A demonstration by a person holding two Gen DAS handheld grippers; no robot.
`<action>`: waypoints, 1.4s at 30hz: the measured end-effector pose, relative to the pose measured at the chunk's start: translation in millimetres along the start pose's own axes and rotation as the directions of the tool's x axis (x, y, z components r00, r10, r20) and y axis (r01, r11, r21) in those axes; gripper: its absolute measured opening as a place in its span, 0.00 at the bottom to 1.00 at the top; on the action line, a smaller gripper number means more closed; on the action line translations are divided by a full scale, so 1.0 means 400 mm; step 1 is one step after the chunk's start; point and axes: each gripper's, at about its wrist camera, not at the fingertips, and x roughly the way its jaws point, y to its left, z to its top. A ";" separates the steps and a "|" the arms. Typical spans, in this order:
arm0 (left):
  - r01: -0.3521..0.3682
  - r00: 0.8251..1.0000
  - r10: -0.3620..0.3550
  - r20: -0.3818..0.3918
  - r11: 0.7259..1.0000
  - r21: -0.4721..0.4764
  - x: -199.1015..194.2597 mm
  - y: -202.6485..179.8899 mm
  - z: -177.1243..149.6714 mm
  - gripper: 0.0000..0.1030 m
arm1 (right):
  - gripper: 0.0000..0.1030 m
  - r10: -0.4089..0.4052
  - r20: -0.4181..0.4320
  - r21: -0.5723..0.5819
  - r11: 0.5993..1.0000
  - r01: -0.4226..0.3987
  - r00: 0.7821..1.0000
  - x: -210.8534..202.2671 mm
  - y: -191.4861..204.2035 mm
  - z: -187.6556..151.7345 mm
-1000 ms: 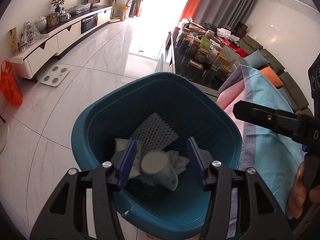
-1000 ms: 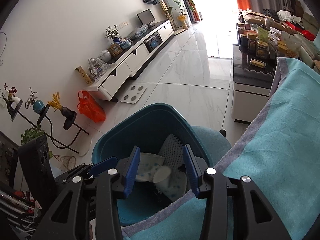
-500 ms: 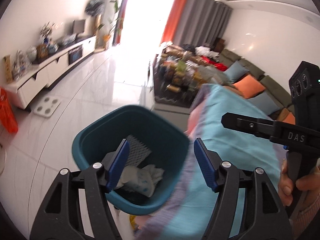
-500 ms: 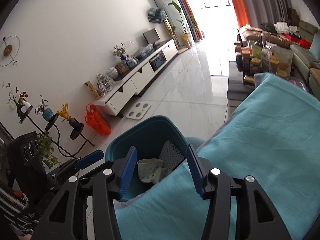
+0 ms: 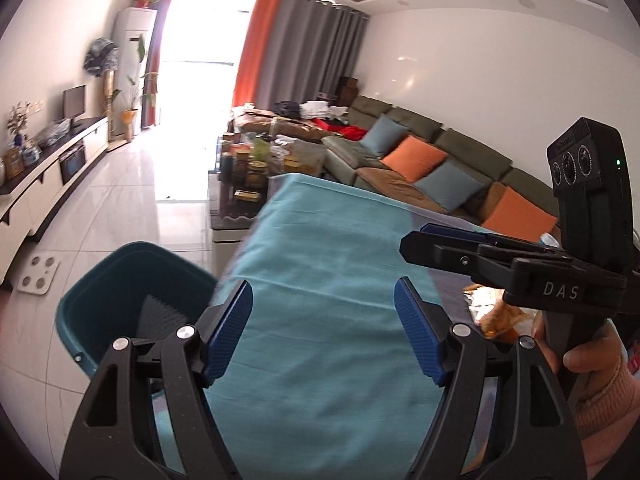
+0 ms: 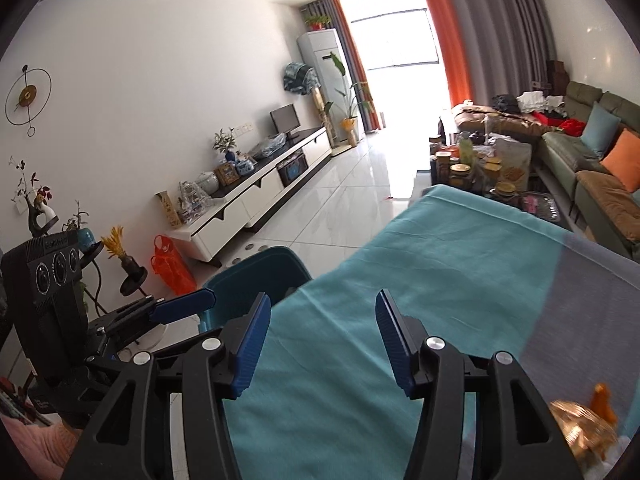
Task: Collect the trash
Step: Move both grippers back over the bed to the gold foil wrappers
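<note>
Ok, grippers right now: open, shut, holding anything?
Left gripper: jaws opening, nothing between them.
Right gripper: open, nothing between the pads.

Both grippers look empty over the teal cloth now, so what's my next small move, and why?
Probably swing the right gripper toward the crinkly orange-gold wrapper at the cloth's near right edge. Nothing sits between its jaws, the left gripper is opening and empty too, and the teal bin already holds trash.

Teal bin [image 5: 100, 280] on floor beside table, grey foam mesh [image 5: 160, 320] inside.
</note>
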 end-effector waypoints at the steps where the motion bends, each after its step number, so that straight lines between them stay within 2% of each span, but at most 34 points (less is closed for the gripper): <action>1: 0.011 1.000 -0.011 -0.004 1.000 0.009 0.004 -0.023 0.000 0.70 | 0.51 -0.006 0.005 -0.001 1.000 0.006 1.000 -0.013 -0.007 -0.010; 10: 0.099 0.993 -0.091 -0.076 0.989 0.113 0.046 -0.217 -0.020 0.71 | 0.52 -0.073 0.030 0.002 0.997 0.073 0.997 -0.122 -0.059 -0.095; 17: 0.149 0.983 -0.129 -0.135 0.977 0.152 0.076 -0.303 -0.031 0.71 | 0.52 -0.139 0.064 0.082 0.988 0.134 0.988 -0.224 -0.144 -0.144; 25: 0.198 0.970 -0.166 -0.180 0.964 0.176 0.129 -0.369 -0.037 0.71 | 0.52 -0.253 0.097 0.161 0.958 0.236 0.963 -0.333 -0.243 -0.194; 33: 0.261 0.948 -0.211 -0.236 0.944 0.204 0.166 -0.434 -0.048 0.71 | 0.52 -0.357 0.089 0.270 0.907 0.322 0.930 -0.406 -0.350 -0.254; 40: 0.291 0.936 -0.223 -0.274 0.925 0.244 0.202 -0.497 -0.066 0.71 | 0.52 -0.373 0.053 0.335 0.881 0.336 0.926 -0.418 -0.411 -0.299; 42: 0.300 0.930 -0.226 -0.291 0.924 0.239 0.221 -0.505 -0.069 0.71 | 0.52 -0.350 0.037 0.353 0.881 0.316 0.936 -0.416 -0.423 -0.312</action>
